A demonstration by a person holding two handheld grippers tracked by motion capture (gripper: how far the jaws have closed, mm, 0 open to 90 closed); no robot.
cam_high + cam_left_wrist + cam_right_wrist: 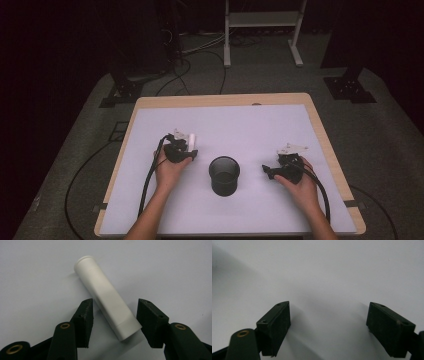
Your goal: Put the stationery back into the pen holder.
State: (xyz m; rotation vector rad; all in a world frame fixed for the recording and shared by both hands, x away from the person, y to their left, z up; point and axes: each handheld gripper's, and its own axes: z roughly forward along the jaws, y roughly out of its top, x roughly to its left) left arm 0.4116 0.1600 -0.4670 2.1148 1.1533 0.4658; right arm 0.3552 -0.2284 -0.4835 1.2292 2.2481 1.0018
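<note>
Your left gripper (pixel 113 315) stands with its jaws parted around the near end of the white tube (pixel 106 296), which lies flat and slanted on the white table surface (pixel 250 125) to the left of the black mesh cup (pixel 224 175); one corner of that end sits just beside the right-hand pad, but I cannot tell that either pad presses on it, so the tube is not gripped. Your right gripper (pixel 328 326) rests to the right of the cup, well apart from it, jaws spread wide over bare surface and holding nothing. The cup stands upright between your two hands.
</note>
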